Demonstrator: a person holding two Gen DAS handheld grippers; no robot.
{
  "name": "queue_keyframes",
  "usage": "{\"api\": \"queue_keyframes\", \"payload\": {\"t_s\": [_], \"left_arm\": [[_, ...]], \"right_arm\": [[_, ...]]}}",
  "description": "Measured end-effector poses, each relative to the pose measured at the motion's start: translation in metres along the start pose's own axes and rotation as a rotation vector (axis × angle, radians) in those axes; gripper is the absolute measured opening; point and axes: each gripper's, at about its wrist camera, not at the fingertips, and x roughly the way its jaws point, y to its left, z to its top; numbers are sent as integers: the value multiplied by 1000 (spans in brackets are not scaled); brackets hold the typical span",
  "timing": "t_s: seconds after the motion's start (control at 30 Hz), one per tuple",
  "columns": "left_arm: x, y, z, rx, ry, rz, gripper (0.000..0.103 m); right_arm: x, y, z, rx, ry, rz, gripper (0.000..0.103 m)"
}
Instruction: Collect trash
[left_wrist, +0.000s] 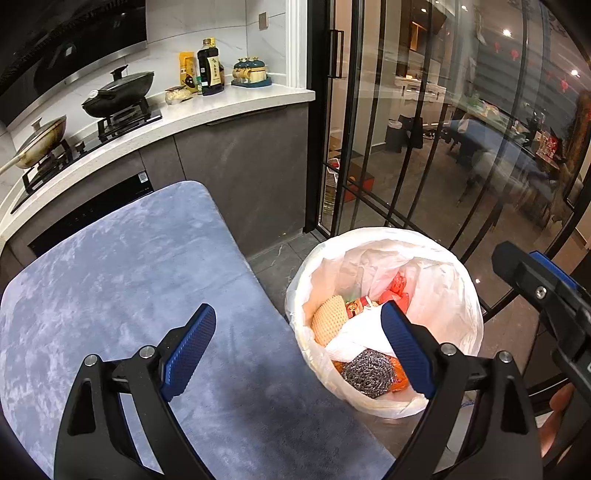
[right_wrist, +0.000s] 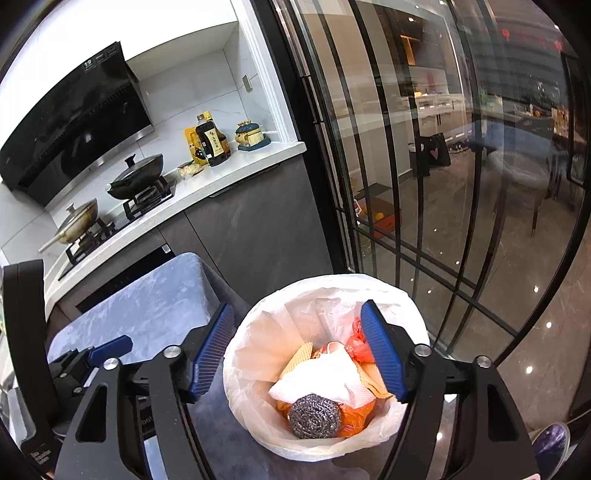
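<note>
A round bin lined with a white bag (left_wrist: 388, 233) (right_wrist: 332, 281) stands on the dark floor beside a blue-grey velvet seat (left_wrist: 129, 277) (right_wrist: 155, 302). Inside the bin lie a steel wool scourer (left_wrist: 367, 373) (right_wrist: 314, 415), crumpled white paper (left_wrist: 354, 339) (right_wrist: 321, 380), orange and red wrappers and a yellow waffle cloth. My left gripper (left_wrist: 297, 314) is open, straddling the seat's edge and the bin's rim, with nothing held. My right gripper (right_wrist: 297, 310) hangs open over the bin, with no object between its pads. Each gripper shows at the edge of the other's view: the right gripper (left_wrist: 535, 284) and the left gripper (right_wrist: 107, 347).
Behind the seat runs a white counter (left_wrist: 236, 103) with a gas hob, two lidded pans (left_wrist: 118, 92) and bottles (left_wrist: 210, 66). A black-framed glass sliding door (left_wrist: 369, 147) (right_wrist: 388, 184) stands just past the bin. A shoe (right_wrist: 550, 446) is at the lower right.
</note>
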Motion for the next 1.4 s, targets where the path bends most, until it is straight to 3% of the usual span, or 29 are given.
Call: {"api": "queue_keyframes", "payload": {"t_s": [0.13,0.3,0.77,0.87,1.4], "left_arm": [[-9,4,-3,-4,-9,10,87],[-22,9,-9,-11,-26,29,92],[-53,16,-37,-11,-28,97,93],[-59,17,-43,-17,-24,102,94],[-75,9,-75,-9,4,129,94]], "right_arm": [[-8,6,-1,-22,-3,-5,73],[-20,12,-7,-43,9,-24,84],[-50,24,-27,-97,47,-39,86],[-56,25,-32,-104,54,-40,97],[-78,22,-60,-141,98,-81,97]]}}
